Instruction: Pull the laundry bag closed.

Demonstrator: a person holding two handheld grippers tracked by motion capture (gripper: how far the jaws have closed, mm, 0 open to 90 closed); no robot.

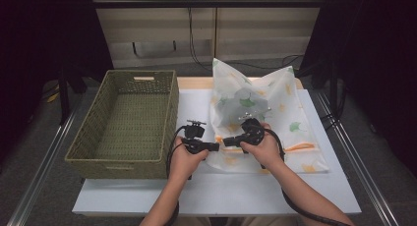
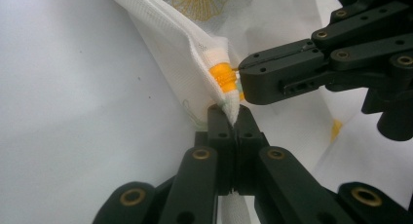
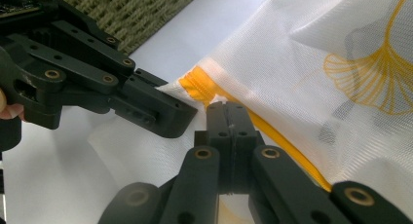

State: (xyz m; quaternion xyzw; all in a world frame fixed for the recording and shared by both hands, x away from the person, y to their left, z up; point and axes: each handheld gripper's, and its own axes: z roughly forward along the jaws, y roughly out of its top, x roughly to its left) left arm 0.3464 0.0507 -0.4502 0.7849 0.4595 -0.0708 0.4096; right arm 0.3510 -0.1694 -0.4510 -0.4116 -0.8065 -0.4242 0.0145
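the person's forearms come in from the bottom of the high view, each hand wrapped round a black gripper with a cable trailing back from it; the left gripper (image 1: 217,147) and the right gripper (image 1: 227,142) point at each other, tip almost to tip, just above the near left corner of a white mesh bag (image 1: 275,113) printed with green and yellow leaves; the bag lies on the white table (image 1: 221,194), its far end puffed up and standing, its near end flat; in the left gripper view the left gripper (image 2: 234,116) has its jaws pressed together on a folded white edge of the bag (image 2: 165,44), right below the orange end of the zip (image 2: 223,77), and the other gripper's tip sits against that orange piece from the right; in the right gripper view the right gripper (image 3: 229,112) is likewise clenched, jaws flat against each other at the orange zip (image 3: 272,136) that runs along the bag's edge (whether it pinches the zip pull or just the cloth beside it i cannot tell); the left gripper's tip rests on the same corner, just beside it; a woven green basket (image 1: 93,132) stands on the table's left side, near the left hand.
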